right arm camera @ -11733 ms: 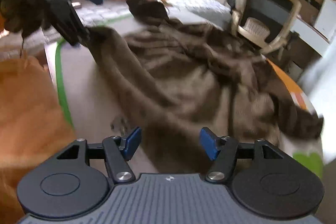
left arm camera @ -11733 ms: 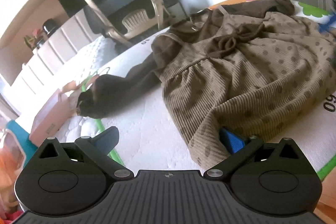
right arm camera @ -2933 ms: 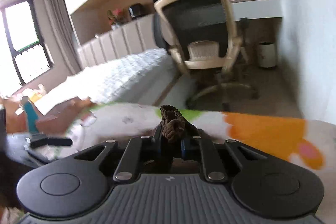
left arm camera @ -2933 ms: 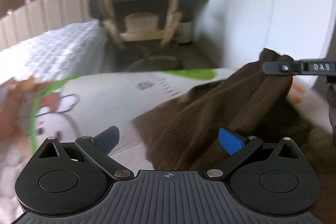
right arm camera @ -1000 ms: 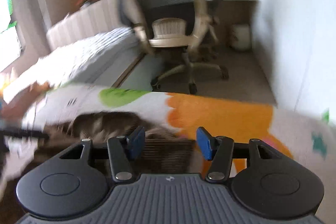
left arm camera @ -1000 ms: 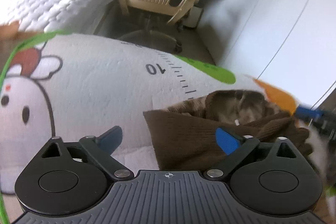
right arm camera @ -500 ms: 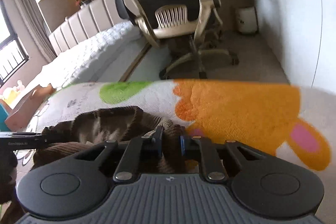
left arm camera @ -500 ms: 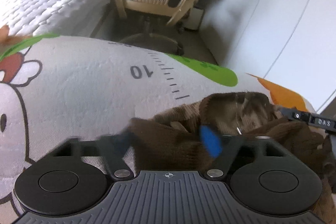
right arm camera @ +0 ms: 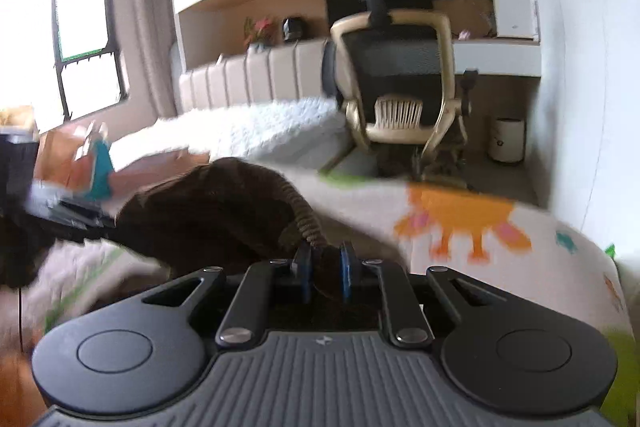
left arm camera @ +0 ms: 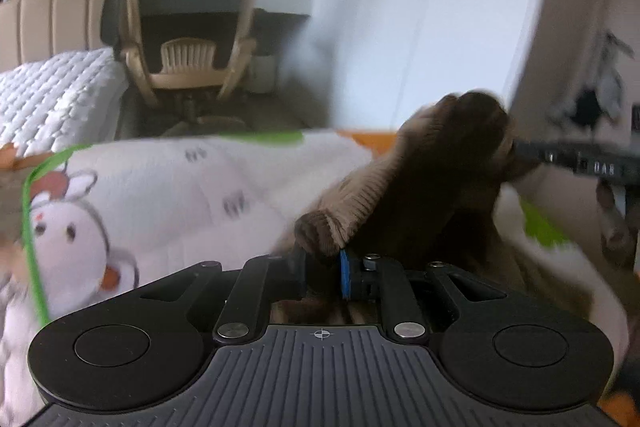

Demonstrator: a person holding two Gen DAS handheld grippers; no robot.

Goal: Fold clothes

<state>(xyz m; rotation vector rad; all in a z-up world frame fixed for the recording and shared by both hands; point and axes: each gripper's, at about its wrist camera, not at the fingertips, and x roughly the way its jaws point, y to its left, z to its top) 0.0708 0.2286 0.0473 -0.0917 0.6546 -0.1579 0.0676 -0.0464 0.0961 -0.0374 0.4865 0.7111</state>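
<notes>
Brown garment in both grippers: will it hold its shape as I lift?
Probably not. The brown garment sags between the left gripper and right gripper, so it looks floppy. Its ribbed edge probably resists slipping.

The garment (left arm camera: 420,195) is dark brown ribbed corduroy, paler tan where an edge turns over. It lies on a white mat (left arm camera: 168,187) edged in bright green – printed with a cartoon animal on the left and orange shapes (right arm camera: 460,215) on the right. The gripper pads (right arm camera: 346,271) are blue. Far off, the chair (right arm camera: 400,83) is beige-framed with black mesh.
</notes>
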